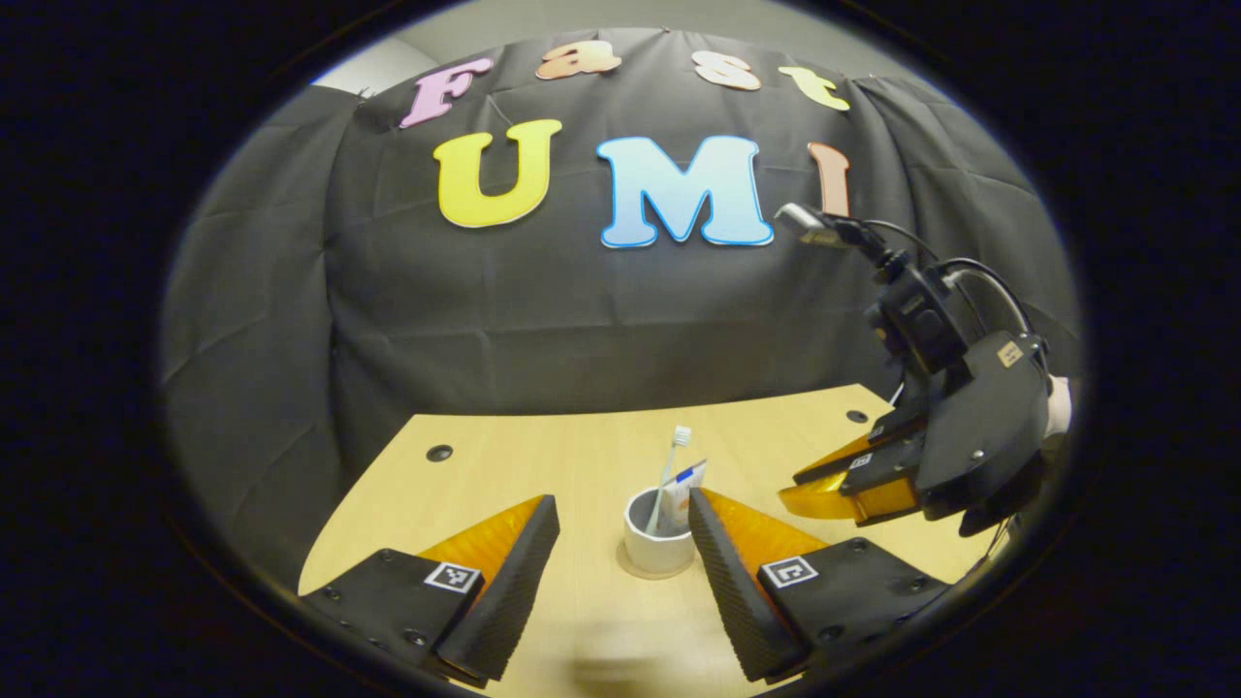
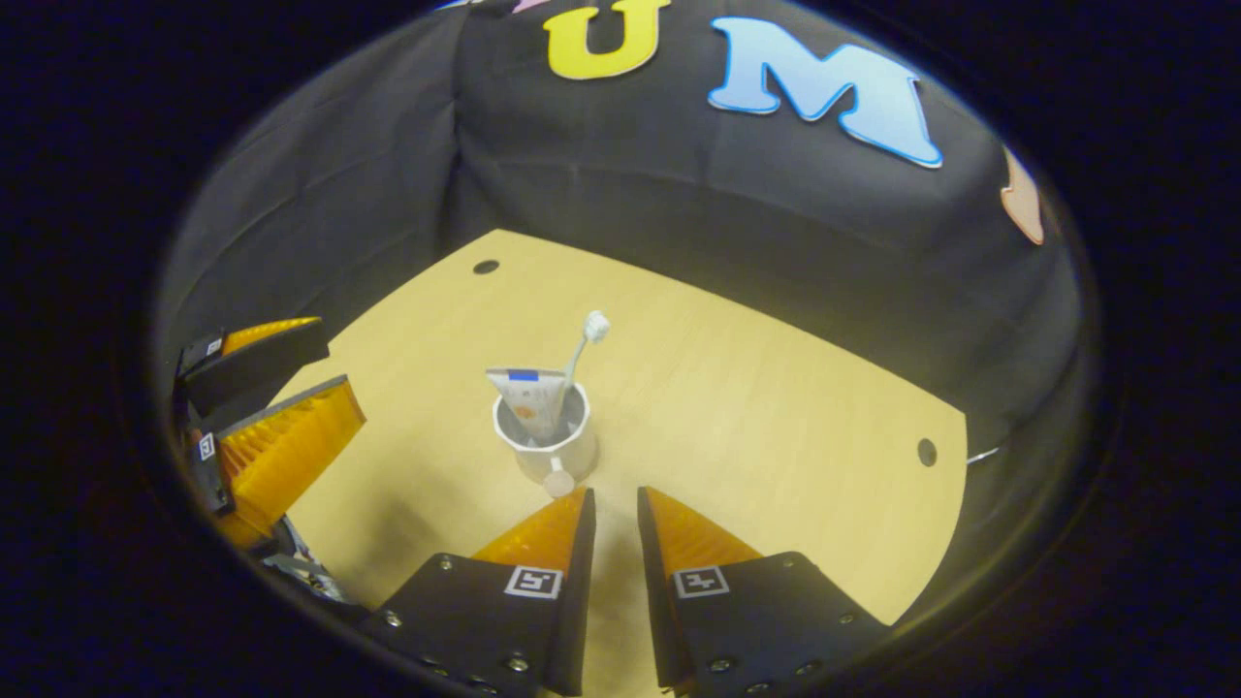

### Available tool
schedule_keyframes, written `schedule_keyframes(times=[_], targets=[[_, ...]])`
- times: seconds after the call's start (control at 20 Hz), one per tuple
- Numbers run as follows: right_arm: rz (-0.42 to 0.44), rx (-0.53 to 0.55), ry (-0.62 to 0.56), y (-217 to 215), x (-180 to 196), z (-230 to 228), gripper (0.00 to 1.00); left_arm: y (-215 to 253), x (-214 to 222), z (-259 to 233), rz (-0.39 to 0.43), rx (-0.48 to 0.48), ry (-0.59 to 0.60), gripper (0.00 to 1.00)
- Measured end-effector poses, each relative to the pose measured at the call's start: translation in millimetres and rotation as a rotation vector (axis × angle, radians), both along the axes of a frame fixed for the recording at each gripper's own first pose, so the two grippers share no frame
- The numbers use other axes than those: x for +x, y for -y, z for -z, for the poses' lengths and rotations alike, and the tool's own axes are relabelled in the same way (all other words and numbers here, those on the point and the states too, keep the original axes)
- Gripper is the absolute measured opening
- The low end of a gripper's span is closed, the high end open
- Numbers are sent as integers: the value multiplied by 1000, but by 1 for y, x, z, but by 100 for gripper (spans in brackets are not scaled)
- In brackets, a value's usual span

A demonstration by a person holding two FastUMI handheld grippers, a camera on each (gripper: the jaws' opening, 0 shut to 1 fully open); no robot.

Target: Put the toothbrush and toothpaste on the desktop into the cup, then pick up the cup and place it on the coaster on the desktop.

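Note:
A white cup (image 1: 657, 545) stands on the wooden desktop (image 1: 543, 465) with a thin round coaster (image 1: 632, 568) showing under its base. The toothbrush (image 1: 676, 456) and the toothpaste tube (image 1: 690, 485) stand upright inside it. My left gripper (image 1: 623, 535) is open, its fingers either side of the cup and a little short of it. In the right gripper view the cup (image 2: 555, 448) sits just beyond my right gripper (image 2: 613, 512), whose fingers stand a narrow gap apart with nothing between them. A small round handle (image 2: 559, 482) on the cup faces that gripper.
The right gripper (image 1: 853, 477) and its camera cable hang over the desk's right side. The left gripper (image 2: 281, 397) shows at the left. Round cable holes (image 2: 486, 267) (image 2: 927, 452) sit near the desk's back corners. Black cloth walls the desk behind.

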State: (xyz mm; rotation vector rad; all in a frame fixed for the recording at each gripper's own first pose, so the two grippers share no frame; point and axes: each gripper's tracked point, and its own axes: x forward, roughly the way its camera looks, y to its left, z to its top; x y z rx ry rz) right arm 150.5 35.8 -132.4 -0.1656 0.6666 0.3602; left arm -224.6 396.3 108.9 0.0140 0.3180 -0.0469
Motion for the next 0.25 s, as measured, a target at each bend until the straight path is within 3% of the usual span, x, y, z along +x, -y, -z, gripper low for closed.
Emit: schedule_keyframes(times=[0.25], targets=[[119, 90, 197, 8, -5, -69, 27, 10, -4, -32, -10, 7, 72, 90]])
